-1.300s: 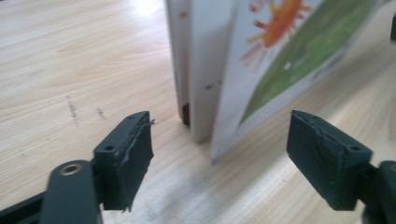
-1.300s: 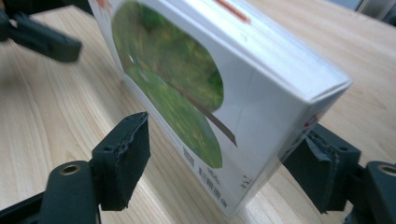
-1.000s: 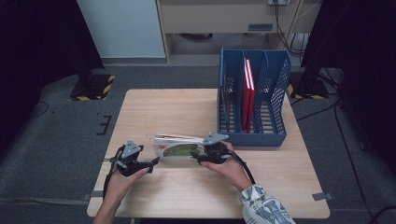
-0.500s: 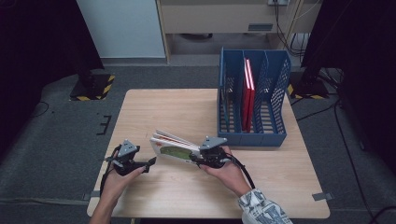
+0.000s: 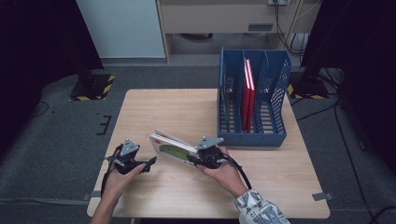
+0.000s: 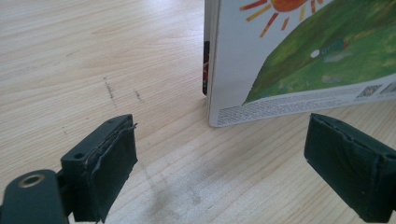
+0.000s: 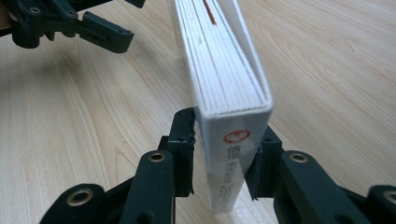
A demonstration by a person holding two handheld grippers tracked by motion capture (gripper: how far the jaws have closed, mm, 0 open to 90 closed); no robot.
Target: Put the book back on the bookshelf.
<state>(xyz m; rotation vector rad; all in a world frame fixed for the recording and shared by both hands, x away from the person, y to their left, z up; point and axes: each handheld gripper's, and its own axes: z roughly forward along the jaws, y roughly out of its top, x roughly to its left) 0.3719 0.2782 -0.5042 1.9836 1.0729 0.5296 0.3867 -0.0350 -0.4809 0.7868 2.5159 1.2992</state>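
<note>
Wooden table (image 5: 154, 107) | right claw (image 7: 219, 154) closing, gripping book (image 7: 224, 84) by spine | left claw (image 6: 219, 154) open, book just beyond

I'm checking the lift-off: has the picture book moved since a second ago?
Yes. The picture book, clamped at its spine by the right gripper, has tipped up on edge off the table, its free end rising.

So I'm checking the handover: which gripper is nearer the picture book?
Right. The right gripper has its jaws clamped on the picture book at its spine; the left gripper sits open just short of its other end.
</note>
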